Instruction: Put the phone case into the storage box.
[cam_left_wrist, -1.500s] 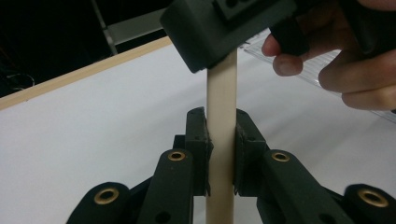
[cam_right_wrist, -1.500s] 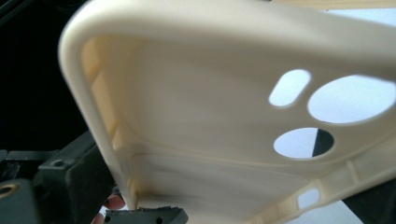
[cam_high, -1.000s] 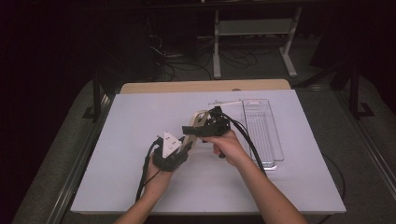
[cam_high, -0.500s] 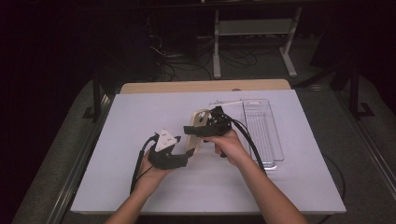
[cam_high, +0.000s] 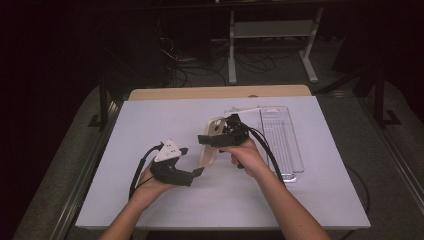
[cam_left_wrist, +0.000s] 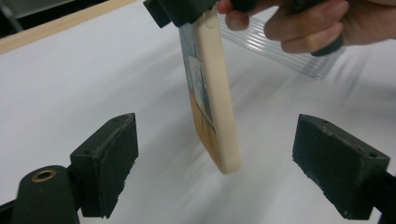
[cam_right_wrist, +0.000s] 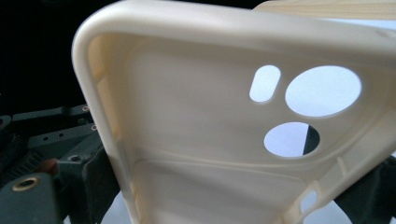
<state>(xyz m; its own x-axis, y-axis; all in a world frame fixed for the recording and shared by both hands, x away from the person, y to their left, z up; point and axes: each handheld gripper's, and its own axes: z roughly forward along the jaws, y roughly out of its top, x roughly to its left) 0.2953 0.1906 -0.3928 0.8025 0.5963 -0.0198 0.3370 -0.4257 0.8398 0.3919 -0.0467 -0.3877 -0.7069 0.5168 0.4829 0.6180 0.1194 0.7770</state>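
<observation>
A cream phone case (cam_high: 209, 150) hangs upright above the white table (cam_high: 150, 120), its lower end free. My right gripper (cam_high: 209, 139) is shut on its upper part. In the right gripper view the case's hollow inside with three camera holes (cam_right_wrist: 196, 116) sits between the jaws. My left gripper (cam_high: 191, 161) stands left of the case's lower end. Its jaws have just been opening, and in the left gripper view they stand wide on both sides of the case's edge (cam_left_wrist: 219, 107) without touching it.
A clear ribbed plastic tray (cam_high: 282, 140) lies on the table right of my right hand. A wooden strip (cam_high: 215, 92) runs along the table's far edge. Beyond it are a metal stand (cam_high: 270, 30) and floor cables.
My left gripper has opened, let go of the case's lower end and drawn a little to the left. My right gripper has kept the case in place.
</observation>
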